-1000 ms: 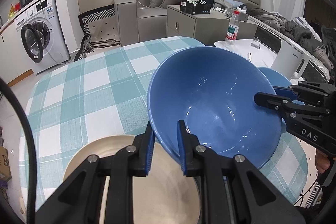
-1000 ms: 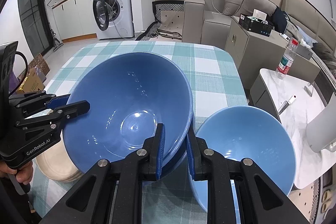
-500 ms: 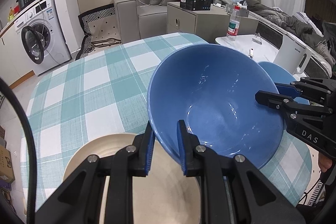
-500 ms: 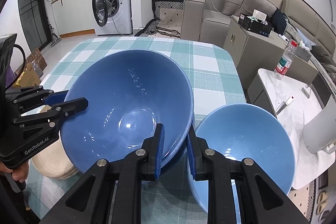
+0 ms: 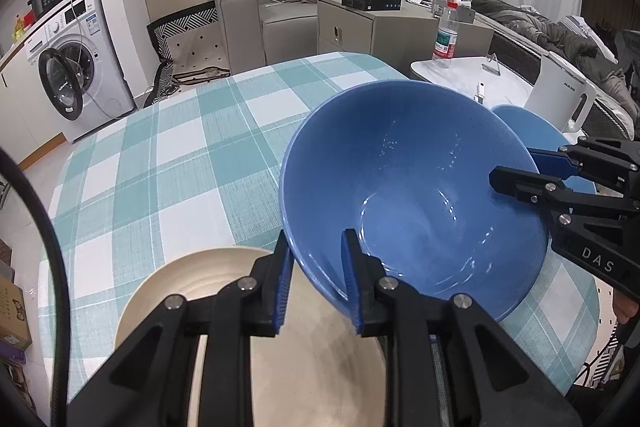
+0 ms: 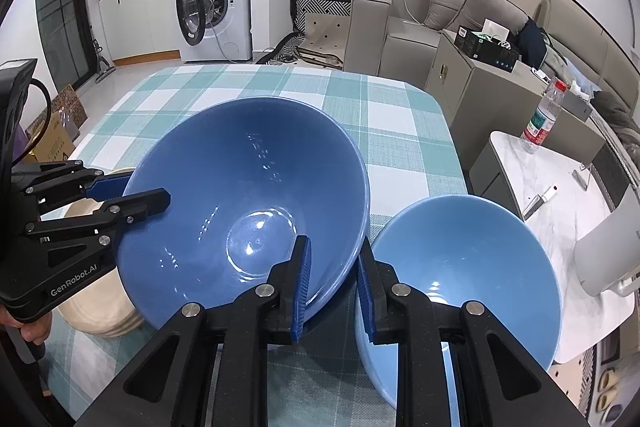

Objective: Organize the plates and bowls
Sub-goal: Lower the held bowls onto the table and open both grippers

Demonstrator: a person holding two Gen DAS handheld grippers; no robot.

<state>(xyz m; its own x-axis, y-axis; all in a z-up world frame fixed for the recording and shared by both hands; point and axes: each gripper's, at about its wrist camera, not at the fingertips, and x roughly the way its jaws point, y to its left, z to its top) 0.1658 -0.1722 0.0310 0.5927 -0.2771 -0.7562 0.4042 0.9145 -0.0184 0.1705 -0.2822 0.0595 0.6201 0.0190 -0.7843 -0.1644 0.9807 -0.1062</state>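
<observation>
At frame centre on the tabletop (image 6: 400,131): big bowl (image 6: 248,211) | left claw (image 5: 316,279), right claw (image 6: 332,281) straddled its rim, jaws opening, letting go | small bowl (image 6: 460,267) lower right, plates (image 6: 96,307) lower left | judged: bowls not yet nested

washing machine (image 6: 214,3) (door open), sofa (image 5: 280,7), water bottle (image 6: 542,121)

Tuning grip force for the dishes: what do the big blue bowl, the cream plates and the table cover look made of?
Big blue bowl: likely glazed ceramic, glossy; sharp light glints across its inside, though melamine is possible.
Cream plates: a stack with a duller, satin look; ceramic or melamine, hard to tell.
Table cover: woven cloth, matte; fine weave texture shows in the teal and white checks.
</observation>
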